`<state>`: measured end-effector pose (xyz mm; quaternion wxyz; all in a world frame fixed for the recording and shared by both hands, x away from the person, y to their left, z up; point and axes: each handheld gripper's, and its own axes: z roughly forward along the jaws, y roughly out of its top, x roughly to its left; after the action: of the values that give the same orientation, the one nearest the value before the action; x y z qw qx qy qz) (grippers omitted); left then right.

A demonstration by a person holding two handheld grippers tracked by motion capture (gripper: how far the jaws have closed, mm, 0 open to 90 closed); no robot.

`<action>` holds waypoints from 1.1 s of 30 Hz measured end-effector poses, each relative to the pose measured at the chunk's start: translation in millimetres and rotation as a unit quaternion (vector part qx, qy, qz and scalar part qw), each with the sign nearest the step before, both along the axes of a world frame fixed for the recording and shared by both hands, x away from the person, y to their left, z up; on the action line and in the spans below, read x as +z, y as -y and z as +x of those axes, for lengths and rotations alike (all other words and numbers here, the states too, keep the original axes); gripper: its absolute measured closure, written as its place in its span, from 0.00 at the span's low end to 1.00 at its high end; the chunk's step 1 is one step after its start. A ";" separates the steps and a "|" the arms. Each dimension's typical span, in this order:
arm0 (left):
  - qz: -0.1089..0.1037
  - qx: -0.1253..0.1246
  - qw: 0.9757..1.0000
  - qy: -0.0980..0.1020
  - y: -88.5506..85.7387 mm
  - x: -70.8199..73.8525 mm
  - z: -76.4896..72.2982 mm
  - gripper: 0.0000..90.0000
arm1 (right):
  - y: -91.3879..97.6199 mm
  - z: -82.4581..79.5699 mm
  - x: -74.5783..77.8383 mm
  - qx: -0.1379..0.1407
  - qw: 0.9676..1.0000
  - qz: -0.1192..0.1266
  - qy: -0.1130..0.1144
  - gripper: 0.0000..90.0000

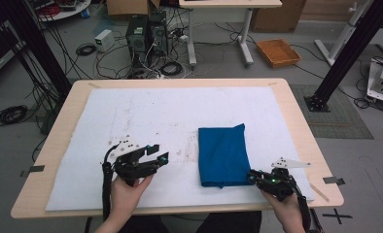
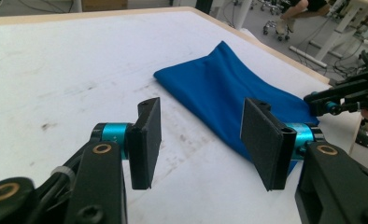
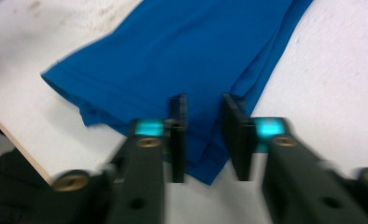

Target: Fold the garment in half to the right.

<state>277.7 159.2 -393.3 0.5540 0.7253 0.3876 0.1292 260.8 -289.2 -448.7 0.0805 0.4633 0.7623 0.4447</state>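
Note:
A folded blue cloth (image 1: 223,153) lies flat on the white mat (image 1: 131,111), right of the middle. My left gripper (image 1: 159,154) hovers over the mat to the cloth's left, pointing toward it, jaws wide apart and empty. In the left gripper view the cloth (image 2: 219,88) stretches away beyond my left gripper (image 2: 201,135), with the right gripper (image 2: 322,105) at the cloth's far end. My right gripper (image 1: 252,175) sits at the cloth's near right corner. In the right gripper view its jaws (image 3: 205,135) stand a narrow gap apart over the cloth's (image 3: 173,60) folded edge, not pressing it.
The mat covers most of the wooden table (image 1: 296,111). Bare mat with faint stains spreads left of and behind the cloth. Beyond the table, on the floor, are computer towers (image 1: 146,34), loose cables, an orange tray (image 1: 278,52) and black frame posts (image 1: 347,53).

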 end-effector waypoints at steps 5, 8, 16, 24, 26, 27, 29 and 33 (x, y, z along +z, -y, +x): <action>-0.011 0.013 1.000 -0.007 -14.9 -2.4 -0.4 0.53 | 5.7 -5.4 3.3 -0.012 1.000 -0.007 0.010 0.98; -0.015 0.016 1.000 -0.006 -19.5 -1.1 -0.9 0.53 | 10.4 -8.9 2.1 -0.016 1.000 -0.004 0.002 0.98; -0.013 0.016 1.000 -0.009 -23.1 -0.8 1.4 0.53 | 16.4 1.0 12.6 -0.034 0.999 -0.006 0.018 0.85; -0.004 0.026 1.000 -0.010 -32.2 -7.7 8.0 0.53 | 12.5 90.3 35.4 -0.087 0.995 0.022 0.039 0.79; -0.003 0.028 1.000 -0.012 -36.1 -10.8 10.7 0.53 | 6.6 110.6 33.6 -0.096 0.995 0.013 0.035 0.76; -0.002 0.031 0.999 -0.013 -38.4 -12.4 12.2 0.53 | 3.9 118.8 31.6 -0.105 0.994 0.011 0.035 0.76; -0.005 0.038 0.999 -0.017 -42.2 -15.3 14.7 0.53 | 0.0 133.1 26.9 -0.114 0.993 0.016 0.026 0.76; -0.003 0.044 0.999 -0.019 -47.5 -18.2 18.5 0.53 | -6.0 152.7 16.6 -0.124 0.992 0.028 0.025 0.78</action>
<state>296.1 206.6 -411.5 0.5429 0.7079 0.4300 0.1385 413.5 -283.2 -432.1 0.1413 0.5451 0.6838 0.4640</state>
